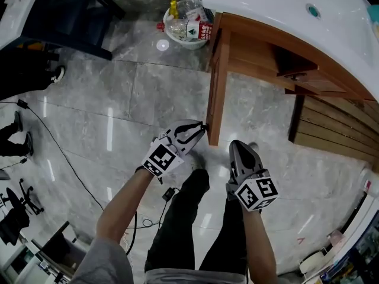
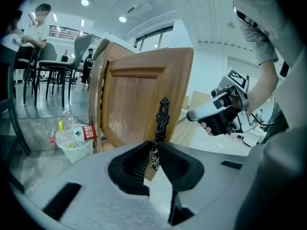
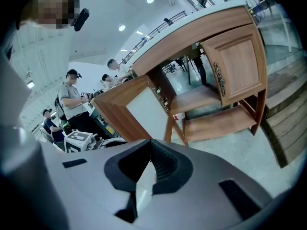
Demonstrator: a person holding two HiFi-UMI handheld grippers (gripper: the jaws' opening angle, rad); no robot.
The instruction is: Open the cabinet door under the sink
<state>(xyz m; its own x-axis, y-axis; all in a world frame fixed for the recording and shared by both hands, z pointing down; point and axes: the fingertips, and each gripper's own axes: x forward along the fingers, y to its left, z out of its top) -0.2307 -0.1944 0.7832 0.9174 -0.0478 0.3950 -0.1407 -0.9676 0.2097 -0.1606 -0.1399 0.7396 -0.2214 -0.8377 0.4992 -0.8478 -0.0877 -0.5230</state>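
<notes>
The wooden cabinet door (image 1: 217,81) under the white sink counter (image 1: 266,7) stands swung out, seen edge-on from above. In the left gripper view its panel (image 2: 139,99) carries an ornate black handle (image 2: 163,116). My left gripper (image 2: 153,152) is shut on the lower end of that handle, at the door's free edge (image 1: 200,129). My right gripper (image 1: 240,148) hangs just right of the door, its fingertips together with nothing between them (image 3: 150,150). The right gripper view shows the open compartment with a shelf (image 3: 194,99) and a second, closed door (image 3: 237,63).
A white basket of plastic bottles (image 1: 186,25) sits on the floor by the cabinet's far leg. A slatted wooden platform (image 1: 337,129) lies to the right. A black cable (image 1: 59,147) runs over the tiles at left. People and chairs (image 2: 48,75) are in the background.
</notes>
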